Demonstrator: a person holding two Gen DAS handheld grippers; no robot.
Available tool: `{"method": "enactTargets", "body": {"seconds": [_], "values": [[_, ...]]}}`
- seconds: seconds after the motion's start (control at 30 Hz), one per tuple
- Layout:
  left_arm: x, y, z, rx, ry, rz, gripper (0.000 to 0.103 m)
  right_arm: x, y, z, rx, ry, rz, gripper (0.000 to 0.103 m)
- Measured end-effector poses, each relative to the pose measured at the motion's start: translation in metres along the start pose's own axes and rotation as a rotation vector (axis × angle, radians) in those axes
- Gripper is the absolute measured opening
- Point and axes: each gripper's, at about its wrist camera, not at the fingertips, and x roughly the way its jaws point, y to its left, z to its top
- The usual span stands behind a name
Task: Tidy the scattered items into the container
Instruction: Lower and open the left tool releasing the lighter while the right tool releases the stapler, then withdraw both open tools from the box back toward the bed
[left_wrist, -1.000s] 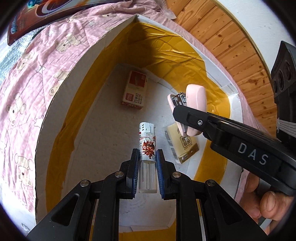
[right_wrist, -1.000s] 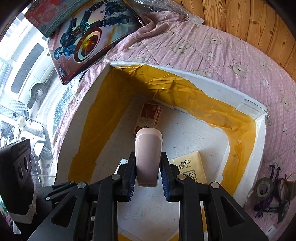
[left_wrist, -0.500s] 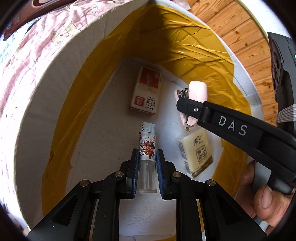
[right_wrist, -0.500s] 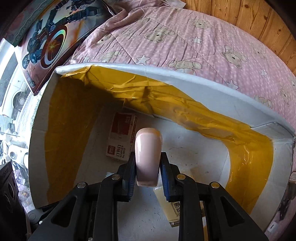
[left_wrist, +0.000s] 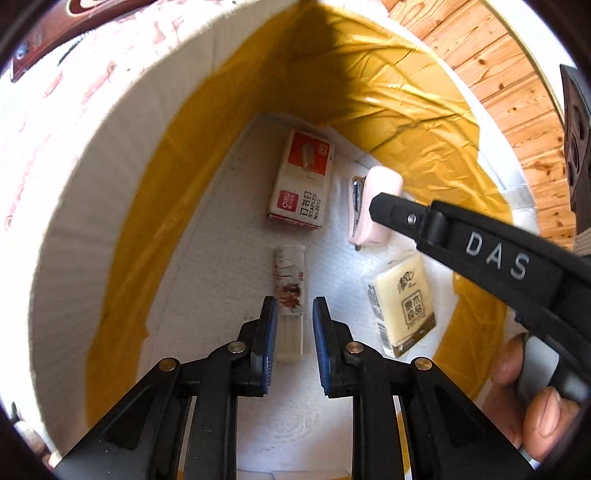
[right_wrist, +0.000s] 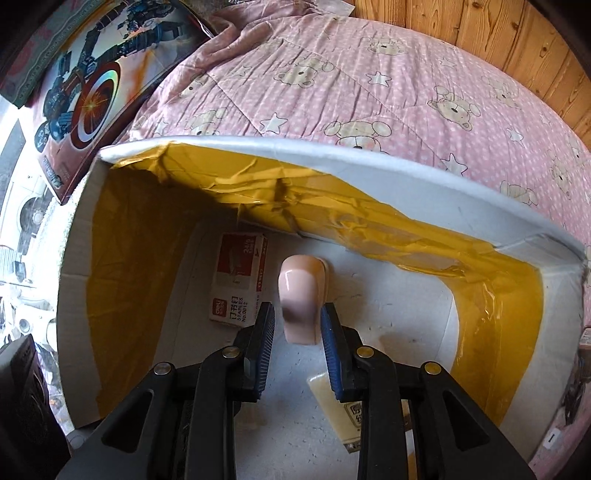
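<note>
Lighter is lying lengthwise, apparently loose, between parted left gripper jaws; stapler likewise freed between right gripper jaws.

Access to the box is given only from above; its tall white walls, lined with yellow tape, close off every side. On the floor, the staple box is lain at 12 o'clock of the left gripper, with the lighter just ahead between the parted jaws. At 1 o'clock the pink stapler is found, partly covered by the right gripper, whose black arm crosses from 3 o'clock. The tissue pack is lain at 2 o'clock. Bare floor is seen at 10 o'clock, beside the left wall, and near the bottom edge.
</note>
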Motion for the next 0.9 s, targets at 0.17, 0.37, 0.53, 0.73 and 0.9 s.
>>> {"method": "enactTargets", "body": {"seconds": [0.17,0.37,0.53,0.73,0.9], "values": [[-0.02,0.0,-0.008,0.003,-0.032,0.002,0.021,-0.018,0.004,-0.012,0.001,-0.026,0.04,0.029],[-0.049,-0.001,-0.025,0.016,-0.079,-0.006,0.021,-0.047,0.004,-0.033,-0.006,-0.064,0.097,0.029],[-0.073,-0.005,-0.035,0.04,-0.118,-0.017,0.021,-0.072,0.002,-0.057,-0.03,-0.109,0.138,0.029],[-0.102,-0.017,-0.067,0.103,-0.195,-0.031,0.021,-0.107,0.004,-0.095,-0.102,-0.196,0.176,0.029],[-0.116,-0.028,-0.099,0.182,-0.26,-0.017,0.021,-0.135,0.001,-0.127,-0.157,-0.29,0.207,0.029]]}}
